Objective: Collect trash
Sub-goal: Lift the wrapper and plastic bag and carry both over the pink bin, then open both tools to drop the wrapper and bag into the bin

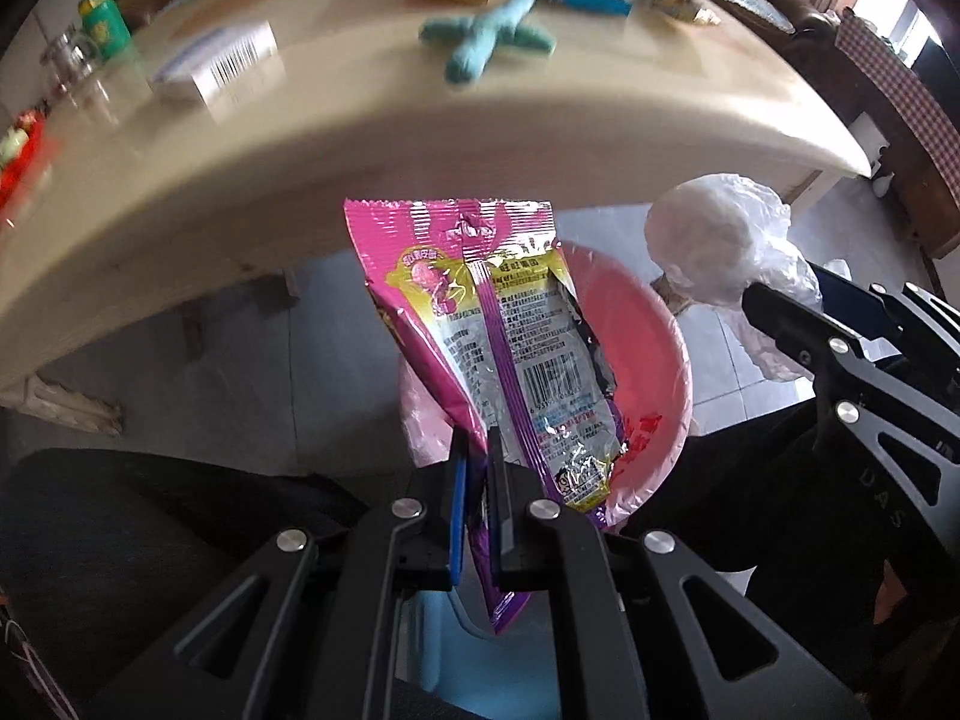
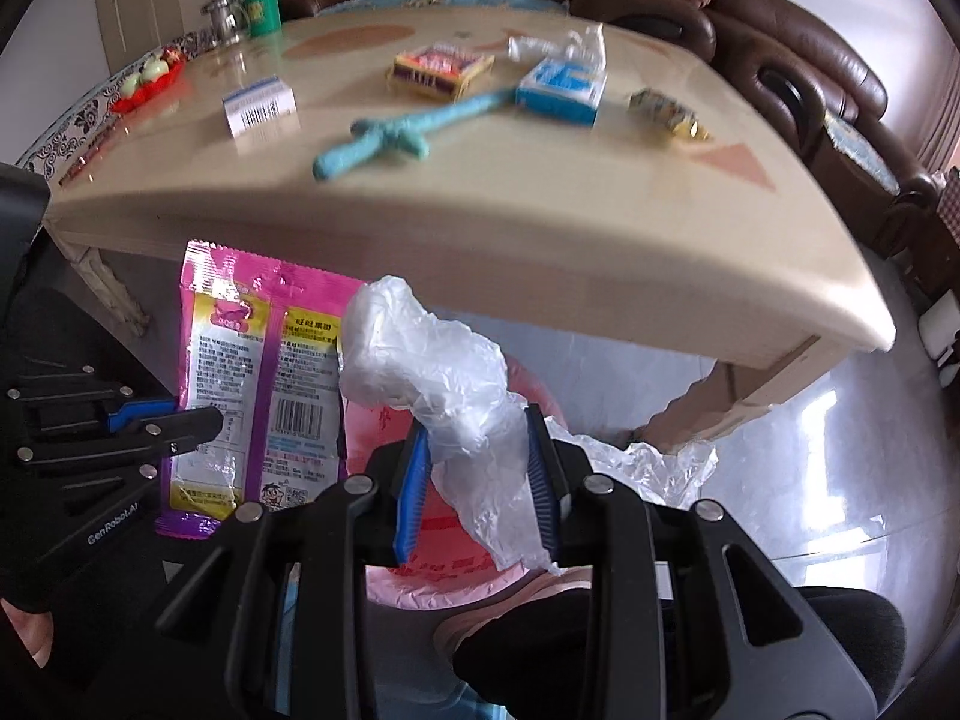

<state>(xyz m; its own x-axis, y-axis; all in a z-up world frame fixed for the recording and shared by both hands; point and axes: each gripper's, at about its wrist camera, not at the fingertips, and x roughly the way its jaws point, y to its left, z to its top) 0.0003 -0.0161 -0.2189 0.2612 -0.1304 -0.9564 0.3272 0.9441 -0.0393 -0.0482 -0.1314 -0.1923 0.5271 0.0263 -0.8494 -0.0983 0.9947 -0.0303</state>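
Partly hidden at the centre of both views is the pink bin [image 1: 654, 360], lined with a pink bag and sitting on the floor below the table [image 1: 360, 138] edge. In the left wrist view the pink snack wrapper [image 1: 480, 324] covers most of its mouth; in the right wrist view the crumpled clear plastic bag [image 2: 444, 372] does the same.

The left gripper [image 1: 477, 468] is clenched on the wrapper's lower edge, with the wrapper hanging over the bin at about 12 o'clock from the fingers. The right gripper [image 2: 480, 462] grasps the plastic bag, its blue pads pressed into the crumpled film (part of the film trails out toward 3 o'clock).

Things on the table are blurred: a teal plush toy [image 2: 390, 132], a yellow snack box [image 2: 438, 69], a blue-and-white box [image 2: 561, 90], a white box with a barcode [image 2: 258, 105] and a green bottle [image 2: 262, 0] at 11 o'clock.

Only the right wrist view shows a brown sofa [image 2: 780, 60] behind the table and a pink shoe [image 2: 510, 600] at 6 o'clock. Each view catches the other gripper at its edge, cut off by the frame.
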